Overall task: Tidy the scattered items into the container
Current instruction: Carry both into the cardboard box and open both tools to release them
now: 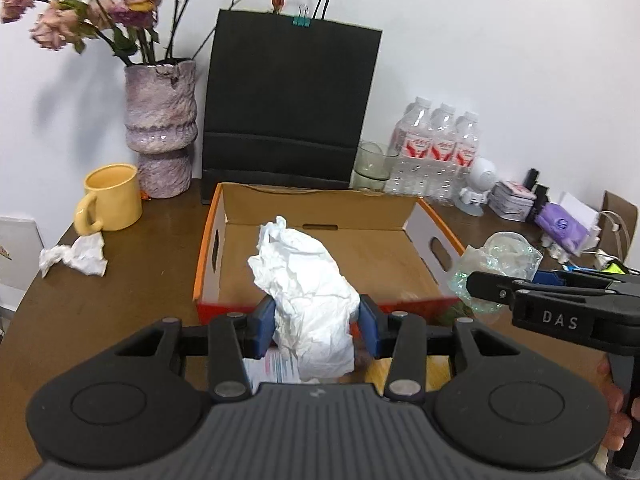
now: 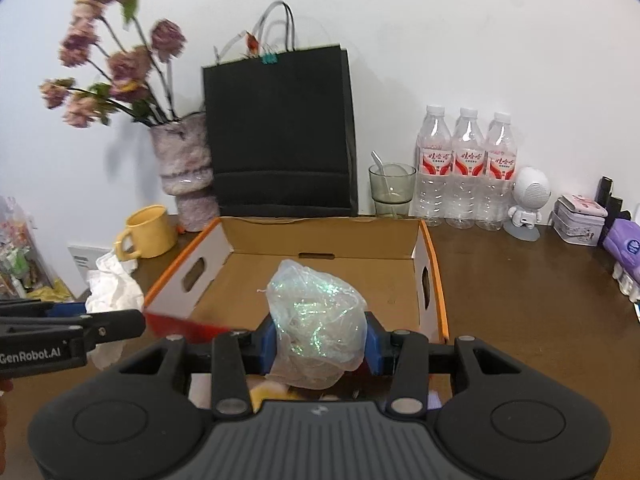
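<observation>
A: Both tools are loaded. The left gripper (image 1: 316,322) has its blue pads pinched on a crumpled white tissue (image 1: 308,292), and the right gripper (image 2: 322,340) is clamped on a clear plastic bag (image 2: 316,320) full of shimmery shreds.

B: And the cardboard box (image 2: 434,264)?

A: Straight ahead of both, open-topped, orange rim, its floor bare as far as I can see. Each bundle sits at or just short of the near red wall (hard to judge through a fisheye).

B: So what could go wrong from here?

A: I'd guess an early release. If the jaws open before the load is past that near wall, it lands outside on the brown table (image 1: 120,300). The bag is light and springy, so it may cling to a pad instead of falling.

B: The two tools look close together.

A: They are; in the left view the right tool's finger sits just beside the box's right wall. Crowding in at once risks a bump.

B: Anything left behind?

A: Another crumpled tissue (image 1: 74,258) lies near the yellow mug (image 1: 110,198), well apart from the box. A careless sweep there could knock the mug.
</observation>
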{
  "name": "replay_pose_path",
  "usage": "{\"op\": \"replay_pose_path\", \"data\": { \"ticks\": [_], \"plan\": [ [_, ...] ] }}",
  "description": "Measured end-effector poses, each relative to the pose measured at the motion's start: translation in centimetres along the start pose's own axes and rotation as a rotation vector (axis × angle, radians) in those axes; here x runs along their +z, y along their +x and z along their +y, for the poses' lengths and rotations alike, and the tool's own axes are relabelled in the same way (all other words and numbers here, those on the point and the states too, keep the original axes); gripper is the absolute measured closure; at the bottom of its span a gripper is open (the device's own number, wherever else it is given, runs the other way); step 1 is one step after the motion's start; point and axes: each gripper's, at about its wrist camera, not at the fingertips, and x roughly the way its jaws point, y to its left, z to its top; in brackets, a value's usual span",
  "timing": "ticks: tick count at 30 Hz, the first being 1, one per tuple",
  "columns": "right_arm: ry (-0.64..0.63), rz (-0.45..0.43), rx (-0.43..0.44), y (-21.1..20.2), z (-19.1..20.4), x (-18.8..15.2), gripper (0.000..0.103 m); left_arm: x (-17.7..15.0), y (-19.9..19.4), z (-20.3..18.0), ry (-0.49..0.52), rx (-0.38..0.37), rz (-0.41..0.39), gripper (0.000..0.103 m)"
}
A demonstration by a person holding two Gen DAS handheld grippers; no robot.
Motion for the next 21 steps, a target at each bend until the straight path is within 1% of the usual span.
{"op": "replay_pose_path", "data": {
  "ticks": [7,13,15,16,17,18,19,20,21],
  "plan": [
    [0.012,0.085,-0.020,7.6,-0.8,1.8,0.061,1.8,7.0,1.0,0.003,0.030,0.066,0.059],
    [0.010,0.119,-0.030,12.2,-1.4,2.4,0.060,2.1,11.2,1.4,0.008,0.063,0.108,0.058],
    [0.009,0.143,-0.023,13.3,-1.5,2.5,0.057,2.0,12.0,1.5,0.014,0.073,0.120,0.055],
    [0.006,0.154,-0.020,13.7,-1.4,2.5,0.050,1.9,12.4,1.5,0.021,0.077,0.121,0.050],
    [0.000,0.164,-0.024,14.0,-1.3,2.4,0.040,1.7,12.6,1.4,0.035,0.084,0.117,0.037],
    [-0.009,0.170,-0.028,14.3,-1.3,2.3,0.033,1.6,12.7,1.3,0.054,0.105,0.113,0.030],
    [-0.018,0.167,-0.033,14.4,-1.2,2.1,0.020,1.4,12.8,1.1,0.068,0.132,0.107,0.021],
    [-0.023,0.159,-0.038,14.4,-1.2,2.1,0.016,1.3,12.8,1.1,0.077,0.152,0.100,0.014],
    [-0.027,0.156,-0.047,14.4,-1.2,2.1,0.015,1.3,12.7,1.1,0.082,0.164,0.096,0.010]
  ]
}}
